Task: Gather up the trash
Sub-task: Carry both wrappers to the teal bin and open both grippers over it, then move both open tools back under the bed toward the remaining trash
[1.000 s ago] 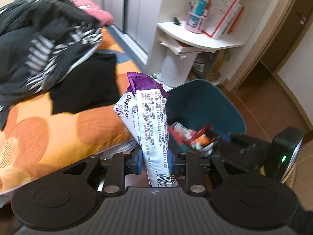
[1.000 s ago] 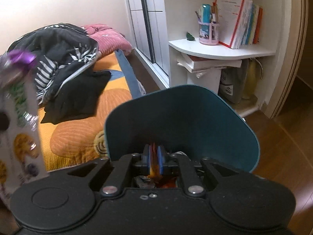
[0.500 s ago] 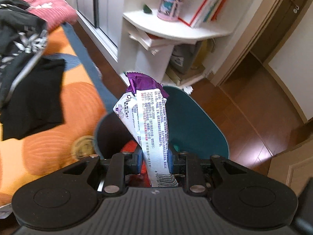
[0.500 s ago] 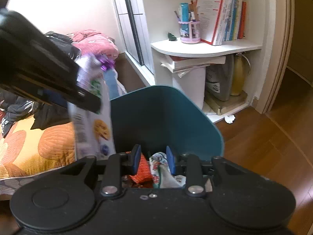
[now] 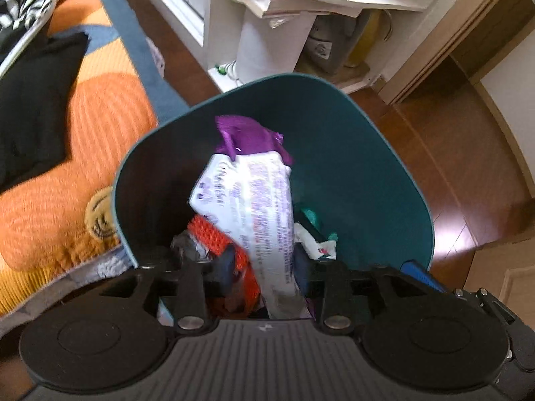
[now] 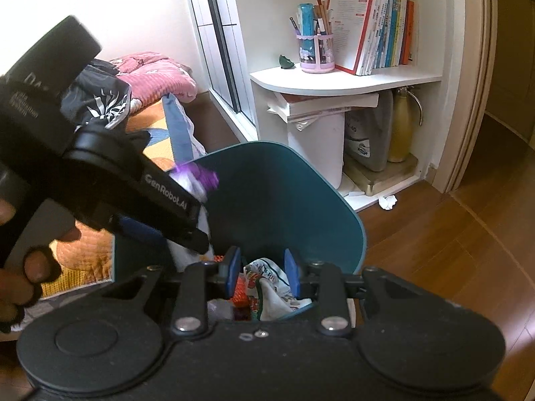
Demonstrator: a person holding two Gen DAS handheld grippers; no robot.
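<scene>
The left gripper (image 5: 264, 269) pointed steeply down into the bin (image 5: 367, 153), and its jaws had just been opening. The snack wrapper (image 5: 254, 200) stood between them, blurred; a gap showed on the left side, while on the right it lay against the pad, so it looked loose rather than pinched. The wrapper was a long, crinkled plastic pouch, white with small purple print along its length and a glossy purple crimped end farthest from the tool. It stood almost upright inside the bin, its lower part among the rubbish below the fingertips.

The bin was a smooth, matte, teal plastic tub with rounded corners and a thin rim. Under the left gripper lay an orange-red ribbed packet (image 5: 214, 237) and a white scrap with green marks (image 5: 317, 244).

The right gripper (image 6: 262, 272) hung over the near edge of the bin with its blue pads apart and nothing between them; a crumpled white printed wrapper (image 6: 271, 287) lay beyond them. To its left a hand (image 6: 20, 260) held the other tool, and a quilted orange bedspread (image 5: 67, 127) lay beside the bin.
</scene>
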